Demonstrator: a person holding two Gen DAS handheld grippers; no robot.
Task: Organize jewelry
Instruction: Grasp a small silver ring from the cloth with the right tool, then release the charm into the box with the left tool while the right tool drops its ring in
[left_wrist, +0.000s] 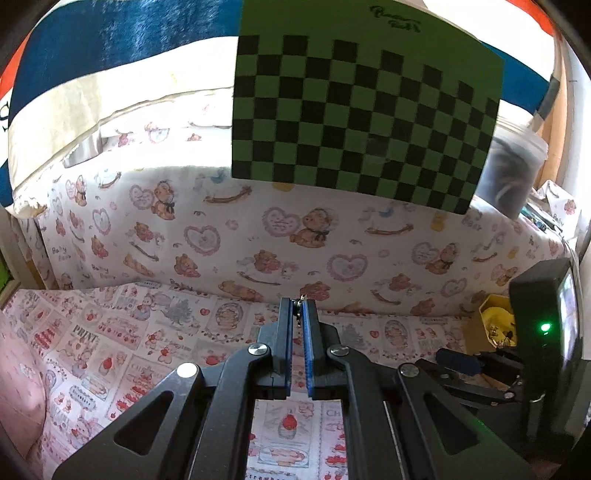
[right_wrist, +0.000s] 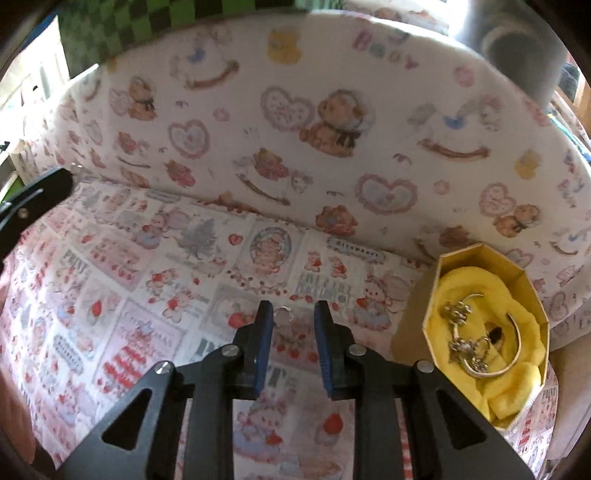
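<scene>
In the left wrist view the left gripper (left_wrist: 298, 308) sits at lower centre, its blue-padded fingers (left_wrist: 309, 343) drawn almost together and pinching a small metallic piece of jewelry (left_wrist: 300, 303) right at the tips; it is too small to identify, showing only a dark round part and a bright glint poking above the pads. In the right wrist view the right gripper (right_wrist: 293, 314) points down at the printed cloth (right_wrist: 122, 266) with a narrow gap between its fingers (right_wrist: 264, 332), and a small silver ring (right_wrist: 283, 314) lies on the cloth in that gap, close to the left pad; whether it touches that pad cannot be told. At the right of that frame stands a many-sided gold box (right_wrist: 413, 314), open at the top and lined with crumpled yellow fabric (right_wrist: 469, 284). Inside it rests a tangle of silvery jewelry: a plain curved bangle (right_wrist: 517, 343) along the right side, and ornate clustered pieces (right_wrist: 458, 314) with loops toward the left. The same box appears at the right edge of the left wrist view, partly hidden behind the right gripper's black body. A green and black checkerboard card (left_wrist: 369, 110) fills the upper centre of the left wrist view.
</scene>
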